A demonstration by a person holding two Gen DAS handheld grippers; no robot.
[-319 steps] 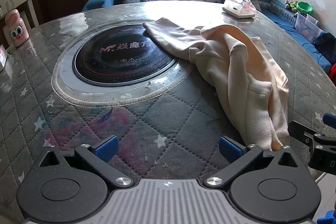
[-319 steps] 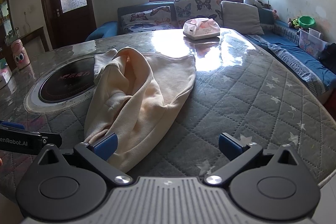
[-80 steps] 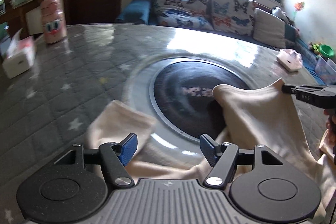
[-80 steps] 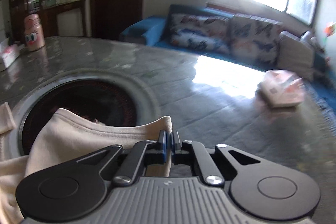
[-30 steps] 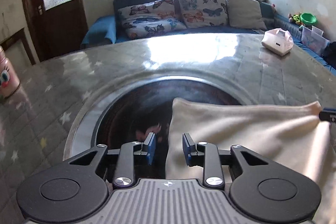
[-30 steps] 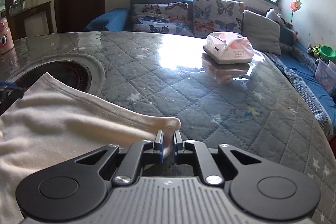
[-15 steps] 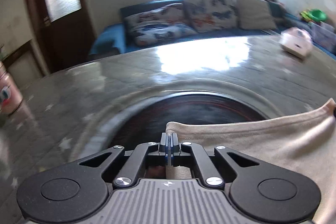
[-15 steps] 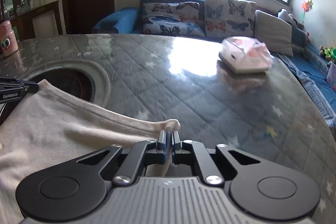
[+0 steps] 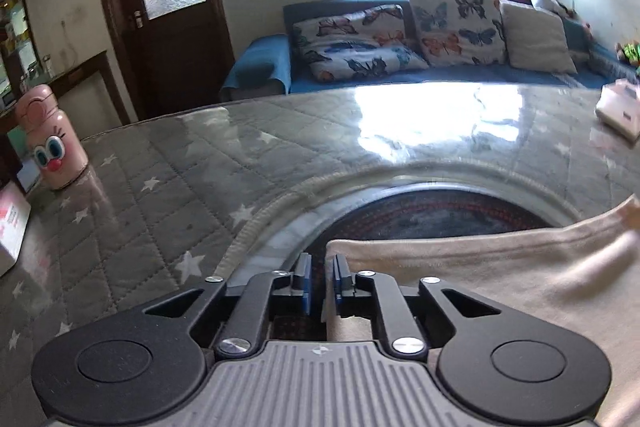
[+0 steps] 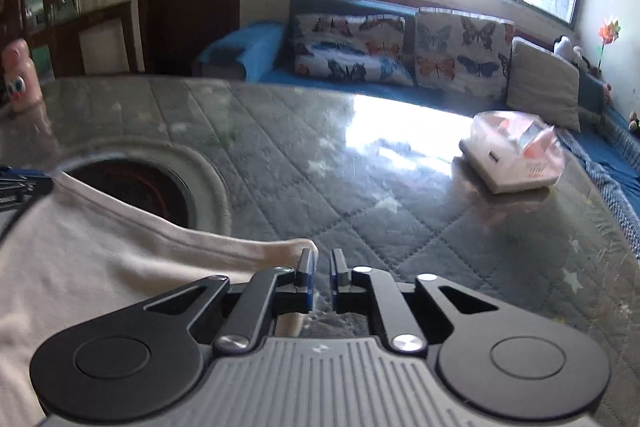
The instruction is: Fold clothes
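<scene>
A cream garment (image 9: 480, 287) lies spread flat on the quilted table, partly over the round black cooktop (image 9: 440, 211). My left gripper (image 9: 320, 277) hangs at the garment's left top corner. Its jaws are opening, with a narrow gap that shows dark cooktop; the cloth edge lies just beside the right finger. In the right wrist view the garment (image 10: 100, 267) ends at its right top corner, next to my right gripper (image 10: 320, 273). Those jaws are opening too, with bare table in the gap and the corner behind the left finger. The left gripper (image 10: 20, 183) shows at the far left edge.
A tissue box (image 10: 516, 155) sits on the table's right side. A pink cartoon bottle (image 9: 52, 143) and a white box (image 9: 12, 227) stand at the left. Beyond the table (image 9: 160, 187) are a blue sofa with butterfly cushions (image 9: 452, 23) and a dark door.
Half a second ago both grippers were shut on the garment's top corners. Now both pairs of jaws stand slightly apart and the corners lie on the table beside them.
</scene>
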